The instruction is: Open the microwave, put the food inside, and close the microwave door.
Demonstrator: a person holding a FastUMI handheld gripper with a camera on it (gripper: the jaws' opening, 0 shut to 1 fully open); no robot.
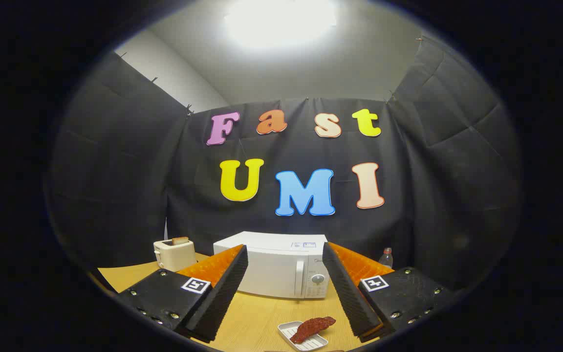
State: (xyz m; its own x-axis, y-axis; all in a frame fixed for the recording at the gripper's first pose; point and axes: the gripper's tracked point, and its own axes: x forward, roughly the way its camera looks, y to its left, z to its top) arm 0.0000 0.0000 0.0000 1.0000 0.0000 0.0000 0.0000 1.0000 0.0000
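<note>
A white microwave (274, 266) stands on the wooden table (257, 318) beyond my fingers, door shut, with its handle (299, 279) and a round knob (317, 279) on the right side of its front. A reddish-brown piece of food (312, 328) lies on a small white ridged tray (295, 336) on the table, low between my fingers and closer to the right one. My gripper (285, 269) is open and spread wide, with nothing held; it hangs above the table, well short of the microwave.
A cream toaster (174, 254) with a slice of bread sticking out stands left of the microwave. A small clear bottle (385, 257) stands behind my right finger, right of the microwave. Black cloth walls close the booth behind and at both sides.
</note>
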